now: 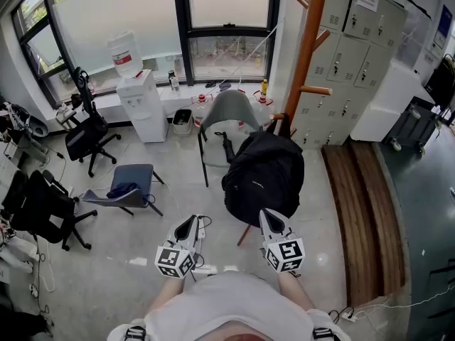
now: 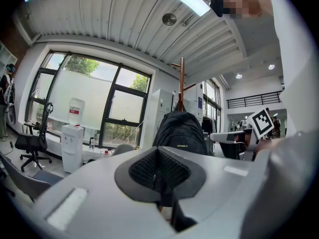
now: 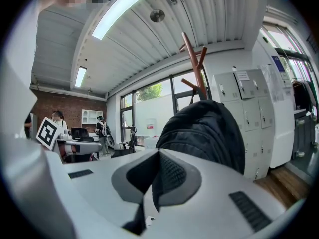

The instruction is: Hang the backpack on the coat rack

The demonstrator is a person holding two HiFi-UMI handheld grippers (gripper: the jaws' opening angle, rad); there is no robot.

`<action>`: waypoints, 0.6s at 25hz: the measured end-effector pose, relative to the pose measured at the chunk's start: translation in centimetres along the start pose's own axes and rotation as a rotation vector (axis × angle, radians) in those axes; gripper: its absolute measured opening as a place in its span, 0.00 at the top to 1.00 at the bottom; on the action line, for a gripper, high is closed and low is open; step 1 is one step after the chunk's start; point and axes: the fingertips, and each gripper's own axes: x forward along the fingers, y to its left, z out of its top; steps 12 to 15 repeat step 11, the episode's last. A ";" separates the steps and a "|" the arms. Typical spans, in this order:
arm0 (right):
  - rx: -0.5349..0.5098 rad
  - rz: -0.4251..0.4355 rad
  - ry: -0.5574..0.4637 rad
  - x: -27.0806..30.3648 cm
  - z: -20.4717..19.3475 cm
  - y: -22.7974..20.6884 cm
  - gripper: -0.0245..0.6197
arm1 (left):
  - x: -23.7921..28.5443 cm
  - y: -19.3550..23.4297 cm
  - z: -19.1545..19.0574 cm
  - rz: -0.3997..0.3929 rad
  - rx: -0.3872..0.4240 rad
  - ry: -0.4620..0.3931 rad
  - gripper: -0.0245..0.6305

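Observation:
A black backpack (image 1: 263,172) stands upright on a seat just beyond both grippers; it also shows in the left gripper view (image 2: 182,131) and the right gripper view (image 3: 209,128). The wooden coat rack (image 1: 309,55) rises behind it, pegs angled outward, and is seen as a coat rack pole (image 2: 181,83) and coat rack top (image 3: 194,63). My left gripper (image 1: 190,222) is short of the bag, to its left, jaws together and empty (image 2: 158,152). My right gripper (image 1: 268,214) is at the bag's near lower edge, shut with nothing between its jaws (image 3: 158,157).
A grey chair (image 1: 229,112) stands behind the backpack. A water dispenser (image 1: 142,105), a blue chair (image 1: 128,183) and black office chairs (image 1: 89,130) are to the left. Grey lockers (image 1: 355,55) and a wooden platform (image 1: 359,212) line the right. A person (image 3: 103,128) stands far off.

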 end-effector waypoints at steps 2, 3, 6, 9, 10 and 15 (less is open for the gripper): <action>-0.001 0.001 0.002 0.0 0.1 -0.1 0.95 | 0.2 -0.1 0.1 -0.001 0.000 0.001 0.95; 0.000 0.002 0.002 0.1 0.1 -0.1 0.95 | 0.2 -0.1 0.1 -0.002 0.001 0.001 0.95; 0.010 0.005 0.002 0.1 0.0 -0.2 0.95 | 0.4 -0.2 0.0 -0.003 0.002 0.003 0.95; 0.033 0.010 0.001 0.2 -0.2 -0.4 0.95 | 0.6 -0.2 0.0 -0.001 0.001 0.005 0.95; 0.041 0.012 0.001 0.2 -0.2 -0.4 0.95 | 0.6 -0.1 0.1 -0.001 0.001 0.005 0.95; 0.048 0.013 0.001 0.2 -0.3 -0.5 0.95 | 0.7 -0.1 0.1 -0.001 0.000 0.006 0.95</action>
